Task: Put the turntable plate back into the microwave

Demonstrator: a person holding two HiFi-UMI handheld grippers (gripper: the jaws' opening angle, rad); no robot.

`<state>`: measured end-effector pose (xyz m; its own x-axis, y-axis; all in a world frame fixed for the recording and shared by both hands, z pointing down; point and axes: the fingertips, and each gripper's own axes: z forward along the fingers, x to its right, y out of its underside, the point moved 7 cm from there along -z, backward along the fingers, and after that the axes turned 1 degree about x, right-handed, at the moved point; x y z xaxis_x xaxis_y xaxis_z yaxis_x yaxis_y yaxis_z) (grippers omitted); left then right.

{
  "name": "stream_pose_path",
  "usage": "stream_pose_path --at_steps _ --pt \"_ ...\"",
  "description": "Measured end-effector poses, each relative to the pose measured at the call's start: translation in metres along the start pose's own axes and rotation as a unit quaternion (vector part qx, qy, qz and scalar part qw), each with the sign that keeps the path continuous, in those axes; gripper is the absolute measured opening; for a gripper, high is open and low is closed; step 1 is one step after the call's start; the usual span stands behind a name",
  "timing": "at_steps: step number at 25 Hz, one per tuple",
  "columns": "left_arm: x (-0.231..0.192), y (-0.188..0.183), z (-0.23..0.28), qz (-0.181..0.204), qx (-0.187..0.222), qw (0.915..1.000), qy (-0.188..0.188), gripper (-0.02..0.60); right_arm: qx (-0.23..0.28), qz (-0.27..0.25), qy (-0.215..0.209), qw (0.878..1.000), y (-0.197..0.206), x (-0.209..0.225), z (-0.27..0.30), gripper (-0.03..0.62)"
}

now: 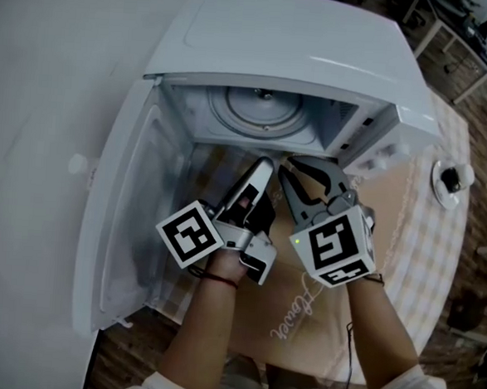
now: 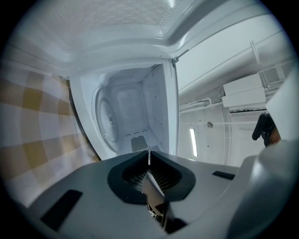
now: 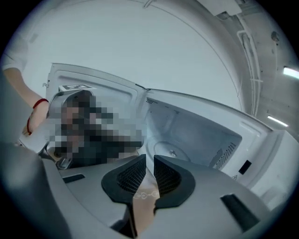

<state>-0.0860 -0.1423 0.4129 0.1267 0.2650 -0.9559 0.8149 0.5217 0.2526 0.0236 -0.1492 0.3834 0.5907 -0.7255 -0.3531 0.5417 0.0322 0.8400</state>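
Head view: turntable plate (image 1: 262,112) lies flat on the cavity floor of the microwave (image 1: 279,42) | door (image 1: 133,223) swung open | left hand-held gripper (image 1: 266,162) just outside the opening, jaws pressed together, empty | right hand-held gripper (image 1: 289,164) beside it, jaws closed to a narrow slit, nothing between.

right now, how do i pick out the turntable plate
Start at the white microwave, its door swung open. Look inside: the turntable plate lies flat on the bottom. It is the only round, ringed thing in there.
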Motion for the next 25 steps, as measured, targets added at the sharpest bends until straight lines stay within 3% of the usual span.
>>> stream_pose_path --at_steps 6,12,17,22,25 --pt "0.013 0.007 -0.009 0.069 0.001 0.9975 0.012 0.008 0.071 0.103 -0.017 0.992 0.001 0.003 -0.019 0.072" --pt "0.043 0.015 -0.009 0.172 -0.01 0.9838 0.047 0.002 0.139 0.175 -0.038 0.974 -0.009 0.004 -0.038 0.068" --pt "0.069 0.019 -0.01 0.296 -0.014 0.9536 0.053 0.0 0.17 0.212 -0.046 0.961 -0.017 0.009 -0.055 0.069" --pt "0.092 0.028 -0.017 0.363 -0.029 0.9296 0.054 0.0 0.212 0.257 -0.047 0.942 -0.027 0.01 -0.076 0.068" --pt "0.112 0.032 -0.022 0.388 -0.034 0.919 0.065 0.0 0.229 0.257 -0.048 0.938 -0.036 0.007 -0.09 0.069"
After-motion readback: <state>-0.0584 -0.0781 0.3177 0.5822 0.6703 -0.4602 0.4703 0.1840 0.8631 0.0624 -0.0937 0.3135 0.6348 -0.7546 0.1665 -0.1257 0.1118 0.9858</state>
